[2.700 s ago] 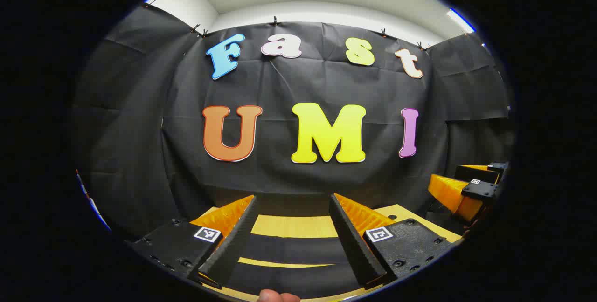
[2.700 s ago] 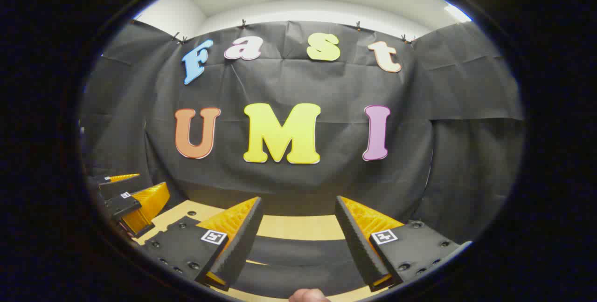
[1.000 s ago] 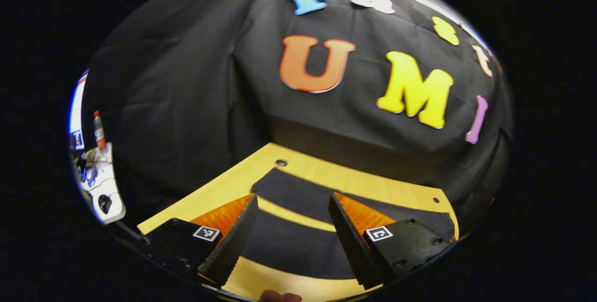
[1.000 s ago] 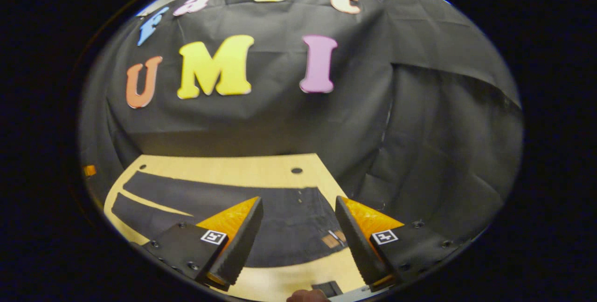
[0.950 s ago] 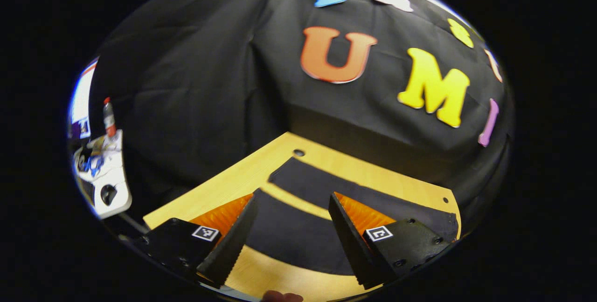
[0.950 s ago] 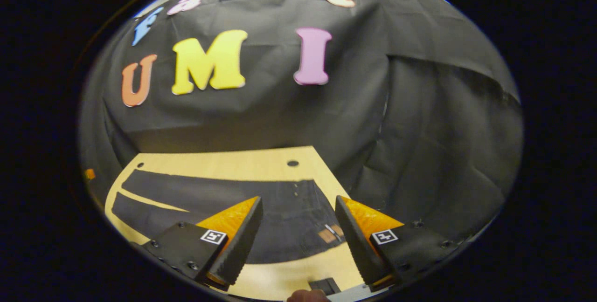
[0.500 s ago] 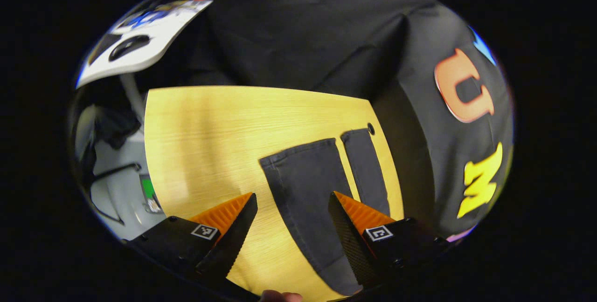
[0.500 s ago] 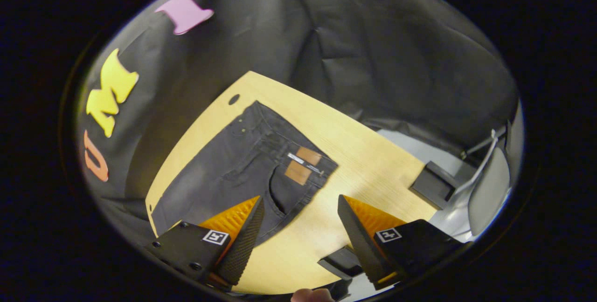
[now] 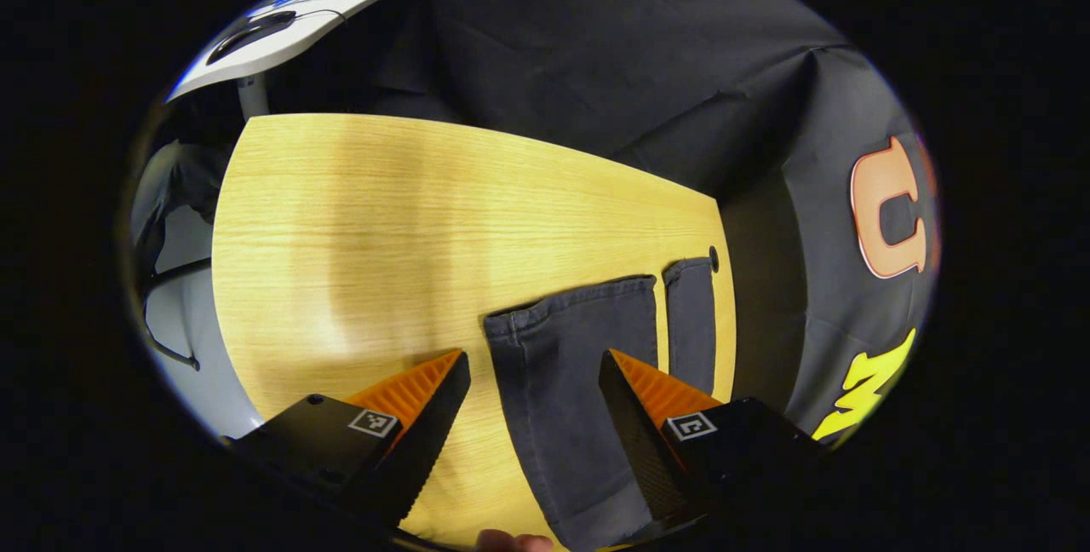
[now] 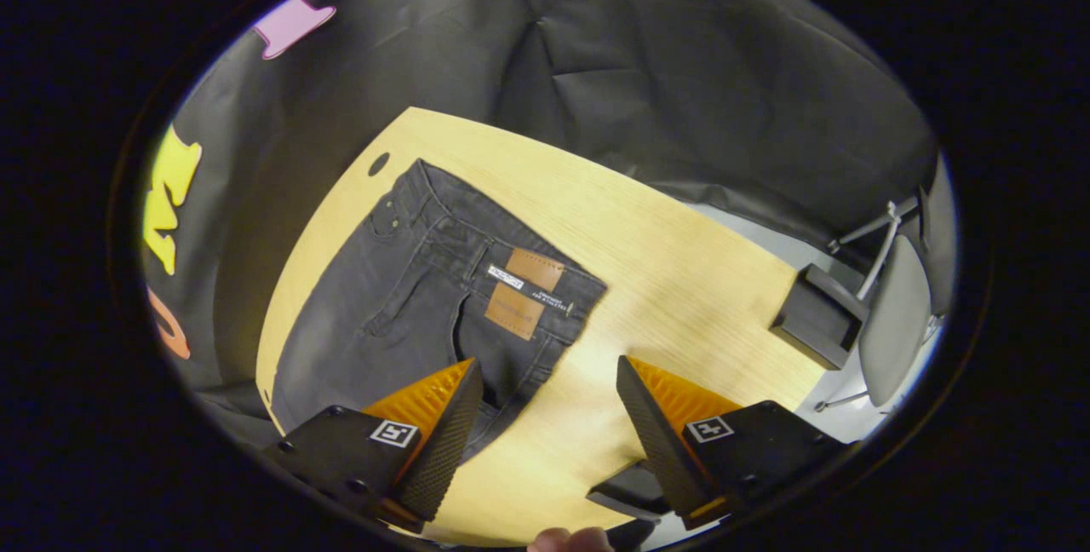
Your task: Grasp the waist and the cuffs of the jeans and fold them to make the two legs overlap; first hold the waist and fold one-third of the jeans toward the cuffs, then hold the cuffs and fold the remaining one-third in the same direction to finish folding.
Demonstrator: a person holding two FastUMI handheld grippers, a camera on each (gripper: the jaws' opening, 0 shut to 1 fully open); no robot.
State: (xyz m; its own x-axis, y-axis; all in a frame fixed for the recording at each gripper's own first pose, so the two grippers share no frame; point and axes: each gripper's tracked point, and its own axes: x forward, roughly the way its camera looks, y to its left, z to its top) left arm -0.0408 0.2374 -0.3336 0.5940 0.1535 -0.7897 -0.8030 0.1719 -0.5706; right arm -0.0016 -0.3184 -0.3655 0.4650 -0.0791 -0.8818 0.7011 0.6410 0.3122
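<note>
Hovering over jeans (image 10: 409, 296) on table (image 9: 383, 211): left gripper (image 9: 532, 403), right gripper (image 10: 545, 407), jaws spread

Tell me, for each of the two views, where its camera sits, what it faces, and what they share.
Left gripper view: rides on the left gripper, open, looking down at the cuffs of the jeans on the wooden table; a fingertip shows at the bottom edge.
Right gripper view: rides on the right gripper, open, looking down at the waist of the jeans; a fingertip shows at the bottom edge.
Shared: the same jeans and table, seen from opposite ends.
</note>
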